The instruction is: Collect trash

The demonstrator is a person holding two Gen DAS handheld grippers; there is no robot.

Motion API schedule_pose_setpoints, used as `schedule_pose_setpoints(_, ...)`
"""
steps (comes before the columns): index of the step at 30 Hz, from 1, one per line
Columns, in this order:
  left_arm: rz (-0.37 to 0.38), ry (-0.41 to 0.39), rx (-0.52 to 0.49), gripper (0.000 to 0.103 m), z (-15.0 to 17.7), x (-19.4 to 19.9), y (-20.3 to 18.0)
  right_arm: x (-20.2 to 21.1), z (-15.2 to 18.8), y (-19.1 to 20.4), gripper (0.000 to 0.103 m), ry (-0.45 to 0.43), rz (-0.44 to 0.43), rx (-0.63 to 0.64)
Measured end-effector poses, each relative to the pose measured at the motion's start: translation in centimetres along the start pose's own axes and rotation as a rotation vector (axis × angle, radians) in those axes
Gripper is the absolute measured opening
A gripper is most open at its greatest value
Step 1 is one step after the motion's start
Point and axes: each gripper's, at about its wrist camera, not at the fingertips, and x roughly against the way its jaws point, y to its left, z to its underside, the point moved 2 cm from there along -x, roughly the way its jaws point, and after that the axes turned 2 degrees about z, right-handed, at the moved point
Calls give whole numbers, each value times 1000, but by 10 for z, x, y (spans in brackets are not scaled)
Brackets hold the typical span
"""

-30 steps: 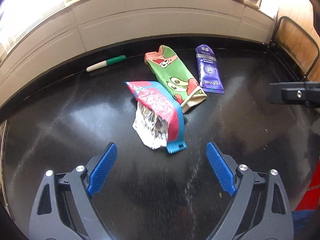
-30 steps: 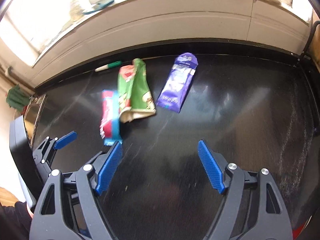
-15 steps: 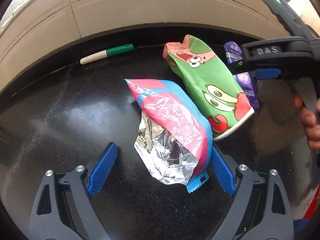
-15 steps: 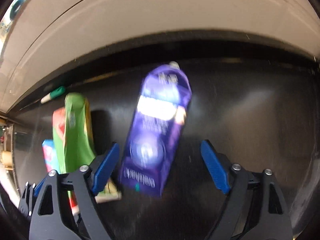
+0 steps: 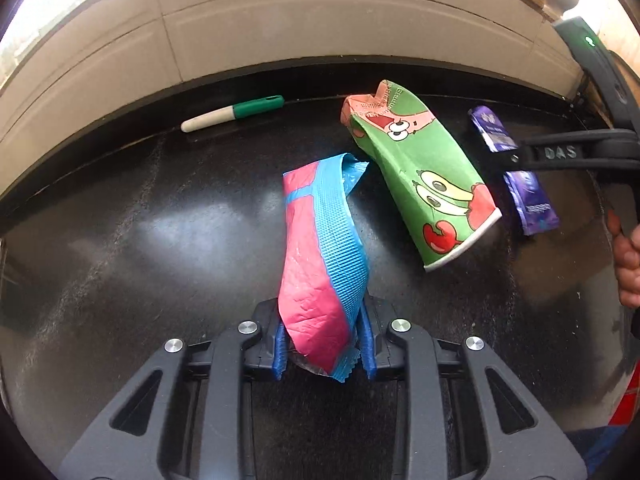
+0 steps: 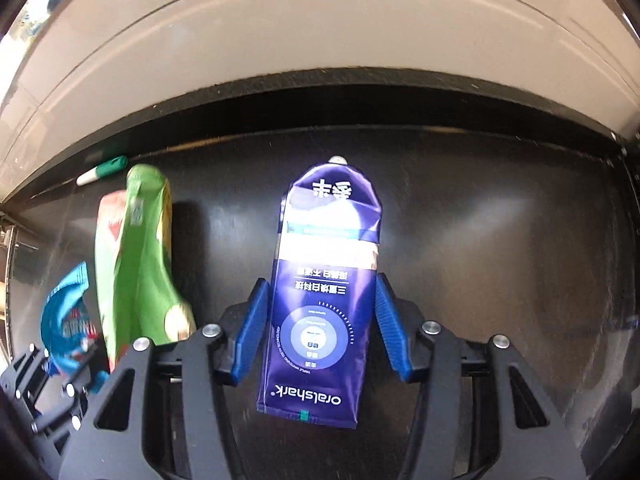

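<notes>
My left gripper (image 5: 322,336) is closing and pinches the lower end of a pink and blue snack wrapper (image 5: 320,248), which stands folded up between its blue pads. A crushed green cartoon paper cup (image 5: 424,176) lies just right of the wrapper. The right gripper (image 6: 320,284) points down over a purple toothpaste box (image 6: 320,340) that lies flat on the black table (image 6: 480,260). Its jaws are closing with the box between them. The pads sit close to the box's long sides, and the box shows no squeeze or lift.
A green-capped white marker (image 5: 232,114) lies at the table's back edge, under a beige wall ledge (image 5: 320,20). A person's hand (image 5: 628,264) holds the right gripper at the right edge of the left wrist view. The table's right half lies bare in the right wrist view.
The left jaws have closed from wide open onto the wrapper, folding it upright and hiding its foil. The right gripper came down over the purple box and its jaws narrowed around it.
</notes>
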Motion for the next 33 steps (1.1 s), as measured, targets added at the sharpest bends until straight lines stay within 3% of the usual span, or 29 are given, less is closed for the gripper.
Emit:
schedule_pose_setpoints(6, -31, -32, 19, 27, 14, 35, -7, 45, 37, 2, 49, -48, -22, 54)
schedule_pose_setpoints(8, -41, -33, 42, 27, 24, 47, -8, 56, 48, 1, 12, -52, -37, 74)
schedule_pose_setpoints(12, -38, -28, 93, 27, 47, 64, -12, 70, 71, 5, 7, -67, -41, 115)
schedule_pose_setpoints(15, -41, -18, 115, 27, 68, 73, -14, 67, 86, -3, 1, -36, -92, 61)
schedule_pose_setpoints(19, -47, -12, 128, 27, 89, 80, -14, 68, 101, -15, 1, -26, -125, 3)
schedule_pose_setpoints(23, -56, -11, 134, 27, 98, 87, -13, 67, 108, -21, 2, 0, -152, 27)
schedule_pose_setpoints(24, -58, -10, 139, 27, 100, 88, -12, 68, 109, -20, 3, -6, -143, 64)
schedule_pose_setpoints(25, -60, -7, 144, 27, 102, 90, -11, 69, 110, -20, 14, -11, -127, 110)
schedule_pose_setpoints(26, -61, -4, 147, 27, 104, 91, -10, 70, 113, -23, 31, -10, -112, 159)
schedule_pose_setpoints(27, -65, -1, 150, 27, 106, 92, -9, 68, 112, -23, 71, -24, -93, 210)
schedule_pose_setpoints(28, -72, -1, 153, 27, 108, 94, -9, 69, 112, -25, 82, -48, -94, 230)
schedule_pose_setpoints(33, -102, -3, 197, 27, 115, 101, -5, 56, 101, -18, 82, -52, -106, 414)
